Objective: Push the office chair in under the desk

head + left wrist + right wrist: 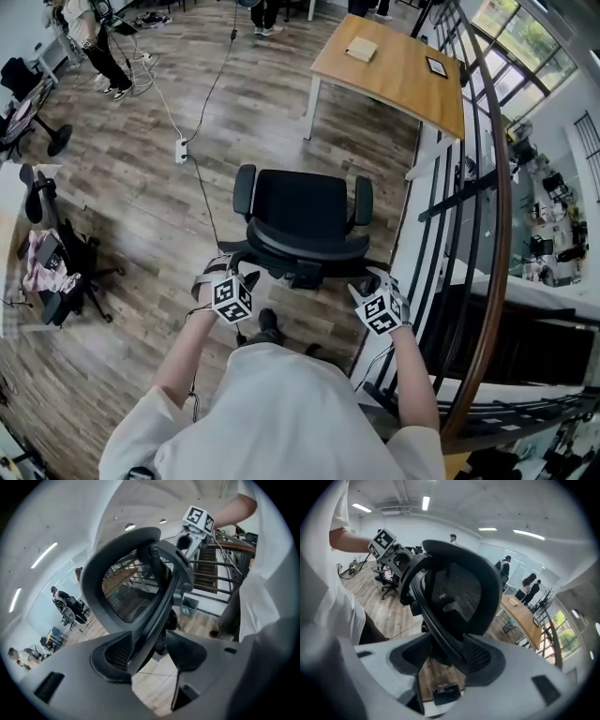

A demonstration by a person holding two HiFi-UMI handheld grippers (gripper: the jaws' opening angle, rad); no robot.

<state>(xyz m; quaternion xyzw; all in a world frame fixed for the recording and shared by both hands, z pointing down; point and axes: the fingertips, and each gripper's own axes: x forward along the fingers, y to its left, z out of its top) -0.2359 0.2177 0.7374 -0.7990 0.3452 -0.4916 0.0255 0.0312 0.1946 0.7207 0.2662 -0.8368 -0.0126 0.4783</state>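
Note:
The black mesh office chair [300, 211] stands on the wood floor, its seat facing the wooden desk [394, 70] farther off. I stand behind its backrest. My left gripper [234, 267] is at the backrest's left edge. In the left gripper view, the left gripper [150, 651] is open: the back's frame [161, 597] runs along one pad with a gap to the other. My right gripper [370, 278] is at the right edge. The right gripper [440, 656] also straddles the backrest frame [436, 620], jaws wide, open.
A railing [487, 187] with a stairwell runs close along the right of the chair. A power strip [181, 150] with a cable lies on the floor to the left. Another chair [56, 272] stands at far left. People [94, 37] stand at the back.

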